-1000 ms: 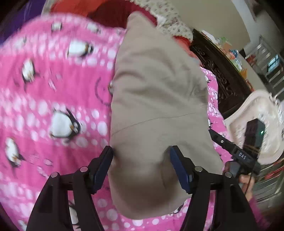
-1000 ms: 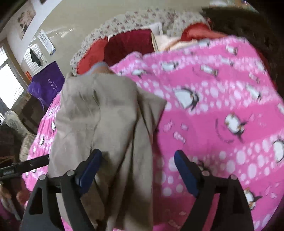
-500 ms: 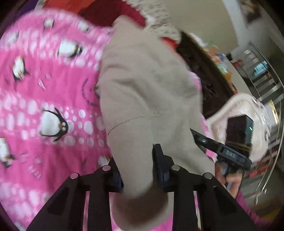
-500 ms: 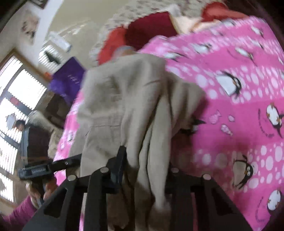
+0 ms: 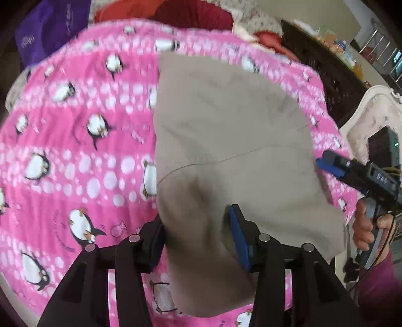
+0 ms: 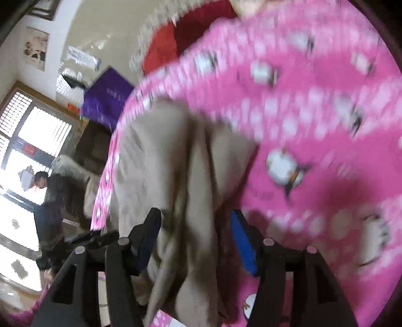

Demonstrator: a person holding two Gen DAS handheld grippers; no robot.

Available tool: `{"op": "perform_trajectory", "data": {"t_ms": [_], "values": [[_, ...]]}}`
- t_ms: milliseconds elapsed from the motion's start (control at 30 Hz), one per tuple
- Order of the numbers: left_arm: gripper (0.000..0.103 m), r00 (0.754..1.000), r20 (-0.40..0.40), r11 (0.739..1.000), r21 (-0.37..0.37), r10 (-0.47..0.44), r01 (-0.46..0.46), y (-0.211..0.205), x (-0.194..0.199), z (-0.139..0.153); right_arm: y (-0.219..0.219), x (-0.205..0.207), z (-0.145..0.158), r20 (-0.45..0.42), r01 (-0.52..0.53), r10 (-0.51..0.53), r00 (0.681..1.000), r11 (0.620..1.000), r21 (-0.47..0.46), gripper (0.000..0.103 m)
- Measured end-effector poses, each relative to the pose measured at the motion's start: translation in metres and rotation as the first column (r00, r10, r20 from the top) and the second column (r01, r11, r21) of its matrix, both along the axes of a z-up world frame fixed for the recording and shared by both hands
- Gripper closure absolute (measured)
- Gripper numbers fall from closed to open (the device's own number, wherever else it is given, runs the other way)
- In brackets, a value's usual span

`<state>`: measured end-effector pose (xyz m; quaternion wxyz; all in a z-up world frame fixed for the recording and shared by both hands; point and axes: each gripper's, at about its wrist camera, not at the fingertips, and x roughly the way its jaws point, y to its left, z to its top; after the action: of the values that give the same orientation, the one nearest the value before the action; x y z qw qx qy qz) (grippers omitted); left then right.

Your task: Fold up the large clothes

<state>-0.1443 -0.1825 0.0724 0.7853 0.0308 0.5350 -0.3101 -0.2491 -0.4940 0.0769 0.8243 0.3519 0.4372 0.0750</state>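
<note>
A large beige garment [image 5: 226,130] lies on a pink penguin-print blanket [image 5: 75,140]. In the left wrist view my left gripper [image 5: 198,234] is shut on the garment's near edge, cloth bunched between its pads. The right gripper [image 5: 331,163] also shows there, at the garment's right edge. In the right wrist view my right gripper [image 6: 196,236] is shut on hanging folds of the beige garment [image 6: 176,163], which drape over the pink blanket [image 6: 314,125]. The view is blurred.
Red cushions [image 5: 191,15] and a purple bag [image 5: 47,32] lie at the blanket's far side. A dark carved wooden piece [image 5: 326,65] and a white chair [image 5: 371,115] stand to the right. A window [image 6: 25,140] and a person [image 6: 50,191] are at left.
Both grippers went from open around the garment's near edge to shut on it. The garment has since spread flatter over the blanket in the left view.
</note>
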Motion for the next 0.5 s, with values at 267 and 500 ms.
{"op": "perform_trajectory", "data": {"t_ms": [267, 500], "values": [[0.067, 0.996, 0.074, 0.999, -0.030, 0.043, -0.040, 0.001, -0.010, 0.021, 0.039, 0.041, 0.033, -0.047, -0.029, 0.016, 0.999, 0.958, -0.285, 0.049], [0.064, 0.996, 0.084, 0.999, -0.001, 0.035, -0.035, -0.003, -0.013, 0.014, 0.031, 0.032, 0.042, 0.055, 0.013, 0.004, 0.998, 0.954, -0.301, 0.102]]}}
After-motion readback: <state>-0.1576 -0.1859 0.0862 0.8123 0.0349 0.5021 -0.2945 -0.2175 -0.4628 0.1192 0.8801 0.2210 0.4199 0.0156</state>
